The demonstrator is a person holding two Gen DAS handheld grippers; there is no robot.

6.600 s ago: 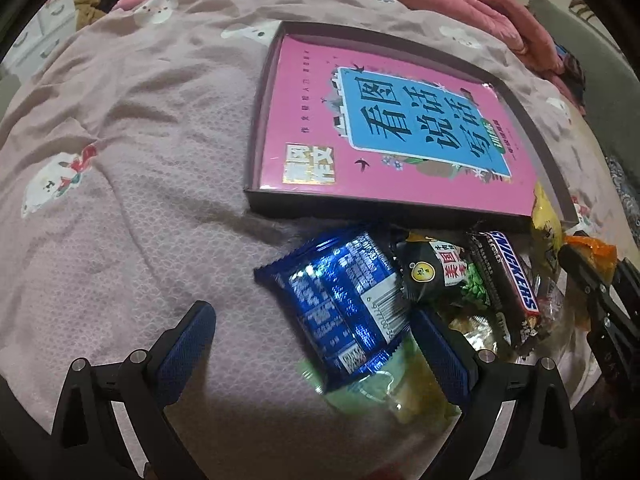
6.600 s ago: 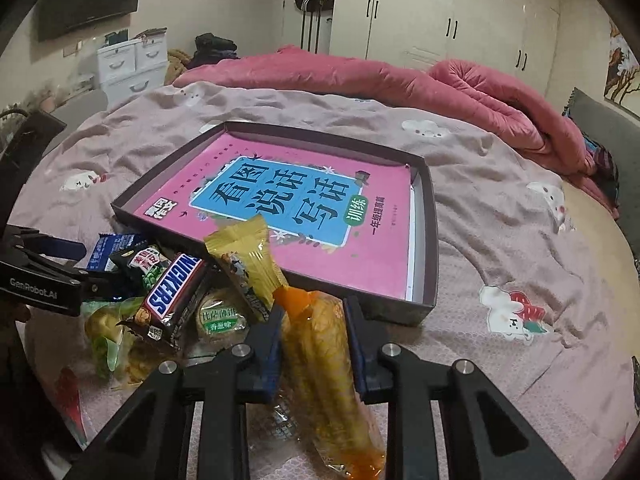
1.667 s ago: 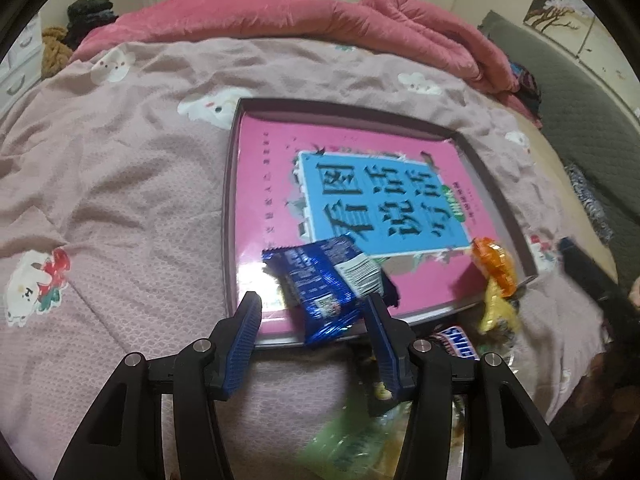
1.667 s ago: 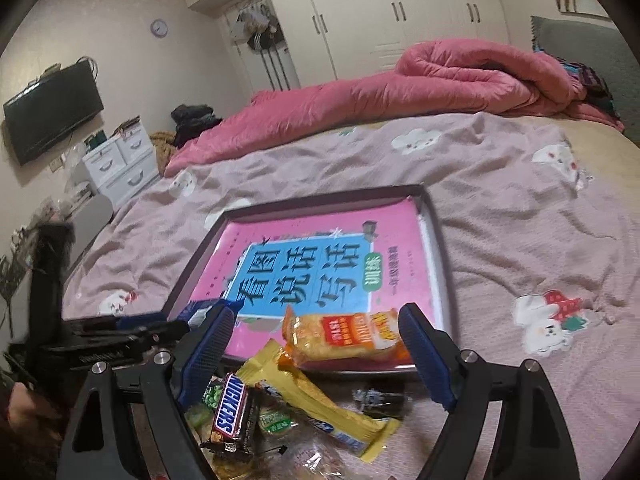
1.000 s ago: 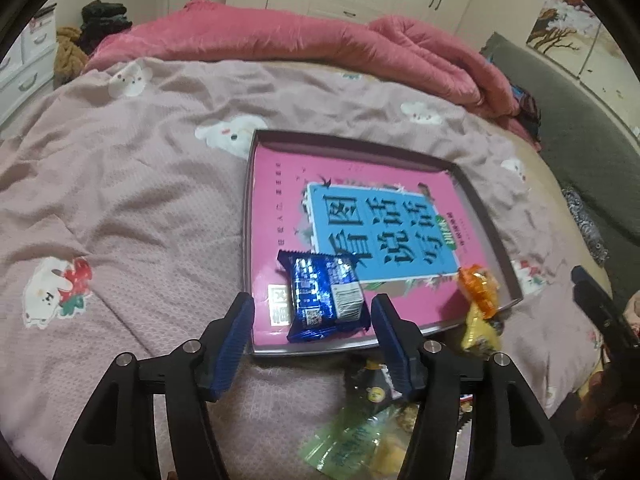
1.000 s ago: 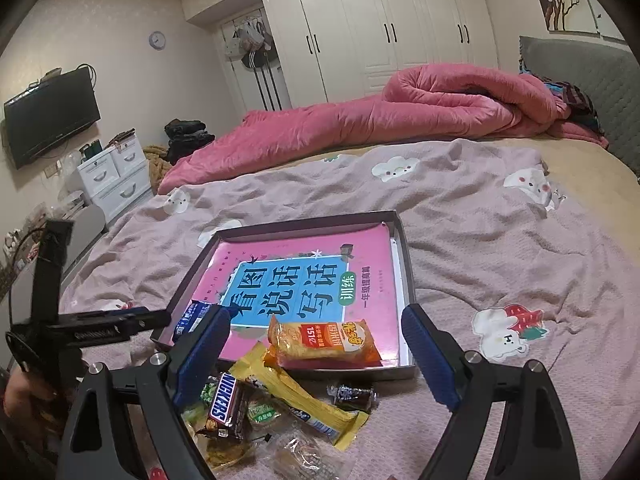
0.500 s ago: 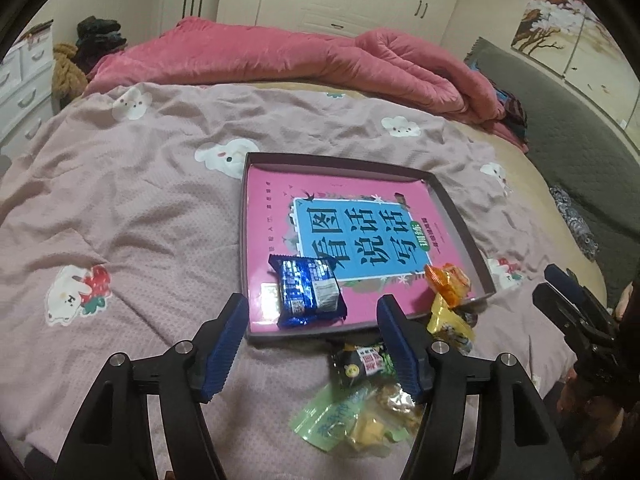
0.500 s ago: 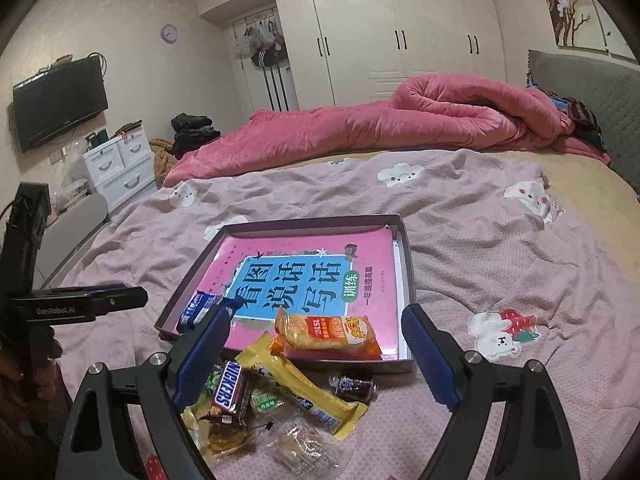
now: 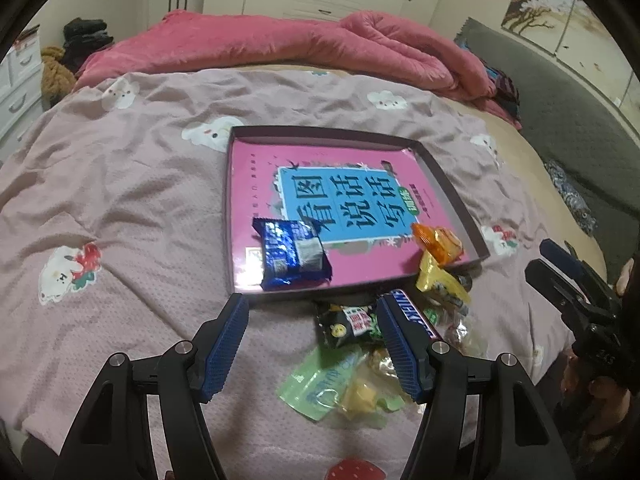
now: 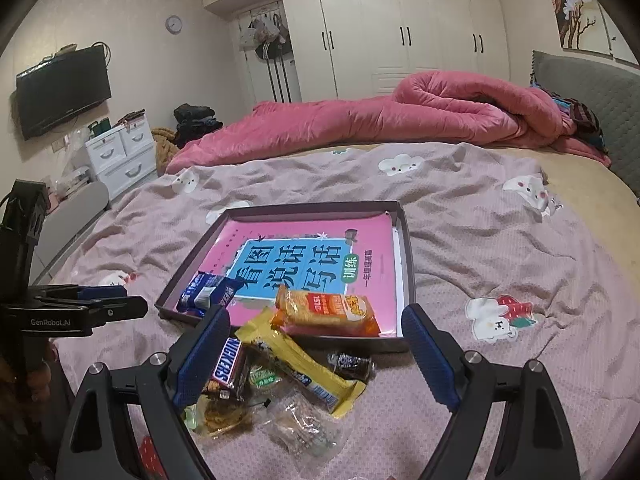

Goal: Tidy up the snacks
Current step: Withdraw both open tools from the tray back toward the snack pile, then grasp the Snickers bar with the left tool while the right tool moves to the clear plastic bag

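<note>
A dark shallow tray (image 9: 452, 196) (image 10: 408, 240) with a pink book in it lies on the bed. A blue snack pack (image 9: 294, 254) (image 10: 210, 290) lies in its near left corner. An orange snack pack (image 10: 328, 312) (image 9: 438, 240) lies on its near right edge. Loose snacks lie on the cover in front of the tray: a Snickers bar (image 10: 228, 368) (image 9: 412, 312), a long yellow pack (image 10: 300, 364), a black-green pack (image 9: 346, 324) and a light green pack (image 9: 328, 384). My left gripper (image 9: 314, 344) is open and empty above the pile's left side. My right gripper (image 10: 316, 360) is open and empty above the pile.
The bed has a mauve cover with bunny prints (image 9: 120, 184). A rolled pink duvet (image 10: 400, 120) lies at the far side. White drawers (image 10: 120, 152), a wall TV (image 10: 60, 92) and wardrobes (image 10: 400, 32) stand beyond the bed. A grey headboard (image 10: 592, 104) is at the right.
Both grippers let go of their packs, the blue one and the orange one, which now lie in the tray. Both grippers have since pulled back and up, open.
</note>
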